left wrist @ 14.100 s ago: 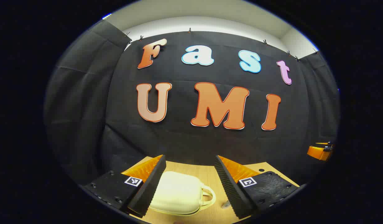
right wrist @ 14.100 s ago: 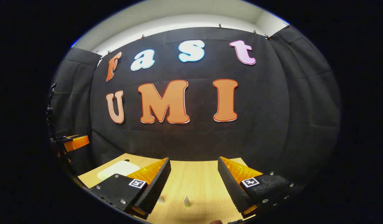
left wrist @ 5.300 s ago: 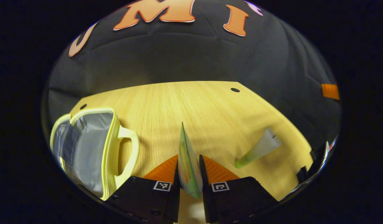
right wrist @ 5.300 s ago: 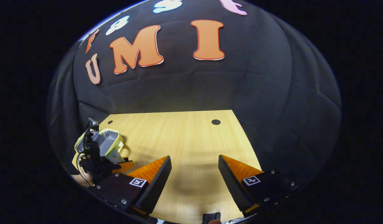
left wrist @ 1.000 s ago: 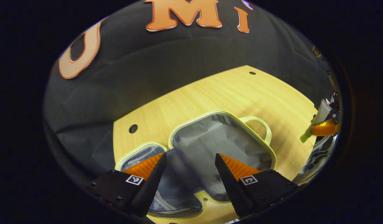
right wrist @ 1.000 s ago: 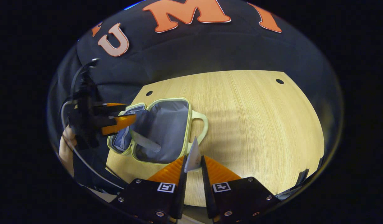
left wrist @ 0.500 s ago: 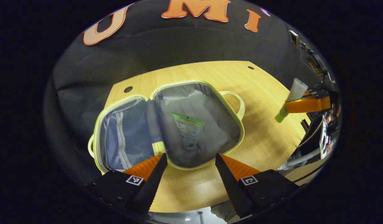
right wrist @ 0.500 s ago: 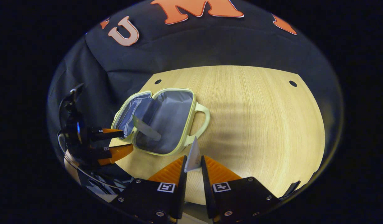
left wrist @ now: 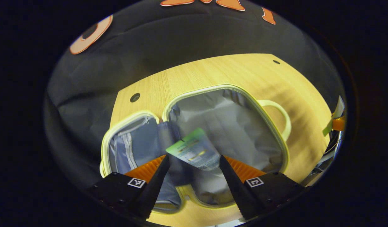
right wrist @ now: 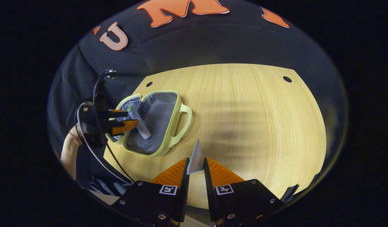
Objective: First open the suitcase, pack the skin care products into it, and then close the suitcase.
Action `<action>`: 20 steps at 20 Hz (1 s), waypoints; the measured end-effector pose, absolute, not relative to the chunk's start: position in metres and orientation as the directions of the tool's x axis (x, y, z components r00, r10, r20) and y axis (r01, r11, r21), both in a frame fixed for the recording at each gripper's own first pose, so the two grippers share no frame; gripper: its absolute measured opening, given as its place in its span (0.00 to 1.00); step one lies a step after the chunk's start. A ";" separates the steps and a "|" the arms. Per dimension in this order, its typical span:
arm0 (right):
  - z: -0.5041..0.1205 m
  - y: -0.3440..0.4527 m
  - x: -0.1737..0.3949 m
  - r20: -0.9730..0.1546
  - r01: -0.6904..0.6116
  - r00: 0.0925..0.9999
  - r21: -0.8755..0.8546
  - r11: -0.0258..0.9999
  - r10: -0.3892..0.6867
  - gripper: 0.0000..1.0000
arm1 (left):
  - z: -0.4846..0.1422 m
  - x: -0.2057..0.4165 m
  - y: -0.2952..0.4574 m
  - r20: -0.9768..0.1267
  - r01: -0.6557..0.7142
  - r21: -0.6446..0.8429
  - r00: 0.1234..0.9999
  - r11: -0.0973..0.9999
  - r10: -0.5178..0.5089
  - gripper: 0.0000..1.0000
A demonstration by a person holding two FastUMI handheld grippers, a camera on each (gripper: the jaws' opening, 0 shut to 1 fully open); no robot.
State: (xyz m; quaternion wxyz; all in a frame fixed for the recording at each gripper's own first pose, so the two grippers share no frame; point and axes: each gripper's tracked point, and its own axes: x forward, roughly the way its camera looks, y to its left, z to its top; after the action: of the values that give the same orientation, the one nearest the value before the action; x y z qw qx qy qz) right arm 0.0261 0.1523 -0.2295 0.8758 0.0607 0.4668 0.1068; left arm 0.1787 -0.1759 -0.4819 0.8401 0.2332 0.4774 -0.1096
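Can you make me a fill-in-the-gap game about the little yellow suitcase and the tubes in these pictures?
1. The suitcase lies ____ on the table.
2. The right gripper is shut on a ____.
3. The left gripper has its fingers ____ above the suitcase.
4. The green-topped tube lies ____ the suitcase.

Missing words: open; tube; open; inside

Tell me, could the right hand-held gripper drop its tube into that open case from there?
Probably yes. The suitcase lies open and the table between it and the right hand-held gripper is bare. The left hand-held gripper, over the case's far side, might crowd it.
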 end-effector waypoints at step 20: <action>-0.253 0.340 0.073 -0.836 -0.291 0.375 0.304 0.907 0.401 0.30 | -0.395 0.065 -0.023 -0.831 0.069 0.014 0.556 0.998 -0.026 0.99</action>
State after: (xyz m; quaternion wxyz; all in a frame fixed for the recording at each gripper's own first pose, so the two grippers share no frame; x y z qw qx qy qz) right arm 0.0733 0.3400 -0.2534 0.8275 0.0529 0.5184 0.2091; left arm 0.0654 -0.0230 -0.3951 0.8818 0.0226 0.4703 -0.0271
